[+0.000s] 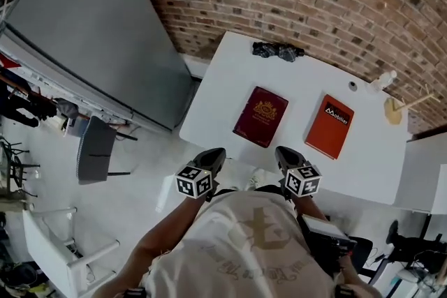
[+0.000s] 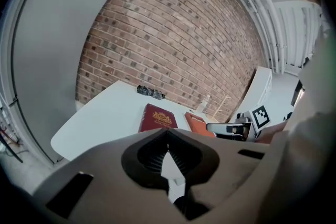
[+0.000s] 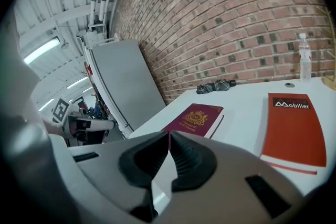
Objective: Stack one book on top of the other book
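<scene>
Left gripper and right gripper hover closed and empty before the table. I judge this the approach; next I open around the orange book, bound for the maroon book.

"Mobiller" in white on the orange book, gold lettering on the maroon book unreadable

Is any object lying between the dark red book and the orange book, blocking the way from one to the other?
Nothing visible does. Only bare white table lies between the dark red book and the orange book; the dark bundle and the bottle sit farther back.
</scene>
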`<state>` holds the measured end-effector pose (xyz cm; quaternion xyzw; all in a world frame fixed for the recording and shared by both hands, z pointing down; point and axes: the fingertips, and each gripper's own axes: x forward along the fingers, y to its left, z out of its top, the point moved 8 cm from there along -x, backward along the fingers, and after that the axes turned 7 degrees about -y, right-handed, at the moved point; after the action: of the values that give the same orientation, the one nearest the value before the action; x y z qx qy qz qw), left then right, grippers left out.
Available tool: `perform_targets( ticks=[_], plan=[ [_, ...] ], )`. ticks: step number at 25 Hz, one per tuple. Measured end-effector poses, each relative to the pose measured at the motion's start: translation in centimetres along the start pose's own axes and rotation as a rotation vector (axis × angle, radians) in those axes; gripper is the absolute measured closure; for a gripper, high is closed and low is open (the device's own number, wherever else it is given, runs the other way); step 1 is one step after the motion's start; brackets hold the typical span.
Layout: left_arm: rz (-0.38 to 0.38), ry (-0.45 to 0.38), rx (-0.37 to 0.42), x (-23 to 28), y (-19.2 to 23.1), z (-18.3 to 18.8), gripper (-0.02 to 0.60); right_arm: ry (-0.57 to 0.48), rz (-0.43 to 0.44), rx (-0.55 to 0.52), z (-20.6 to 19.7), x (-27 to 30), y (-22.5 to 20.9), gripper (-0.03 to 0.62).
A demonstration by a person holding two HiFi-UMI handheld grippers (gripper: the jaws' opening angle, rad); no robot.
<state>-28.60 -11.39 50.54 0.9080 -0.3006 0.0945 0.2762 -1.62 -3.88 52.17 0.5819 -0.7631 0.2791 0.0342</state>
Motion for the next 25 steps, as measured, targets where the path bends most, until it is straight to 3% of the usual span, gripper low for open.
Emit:
perform_targets(
  ticks=[7, 8, 10, 11, 19, 25],
  plan=[
    [0.011, 0.014, 0.039, 3.4, 0.0, 2.4, 0.558, 0.003, 0.045, 0.008, 2.3, 3.1, -2.4, 0.566],
    [0.022, 0.02, 0.039, 3.6, 0.1, 2.6, 0.547, 0.006, 0.054, 0.013, 2.5, 3.5, -2.6, 0.566],
    [0.046, 0.038, 0.034, 4.0, 0.3, 2.9, 0.412, 0.012, 0.07, 0.023, 2.6, 4.0, -3.0, 0.566],
    [0.059, 0.048, 0.033, 4.2, 0.5, 3.1, 0.391, 0.013, 0.077, 0.031, 2.7, 4.2, -3.2, 0.566],
    [0.135, 0.12, 0.018, 4.9, 1.3, 4.1, 0.302, 0.024, 0.088, 0.091, 2.2, 5.3, -5.4, 0.566],
    [0.102, 0.17, -0.004, 5.8, 1.9, 3.7, 0.298, 0.05, 0.053, 0.114, 0.8, 5.5, -6.3, 0.566]
  ],
)
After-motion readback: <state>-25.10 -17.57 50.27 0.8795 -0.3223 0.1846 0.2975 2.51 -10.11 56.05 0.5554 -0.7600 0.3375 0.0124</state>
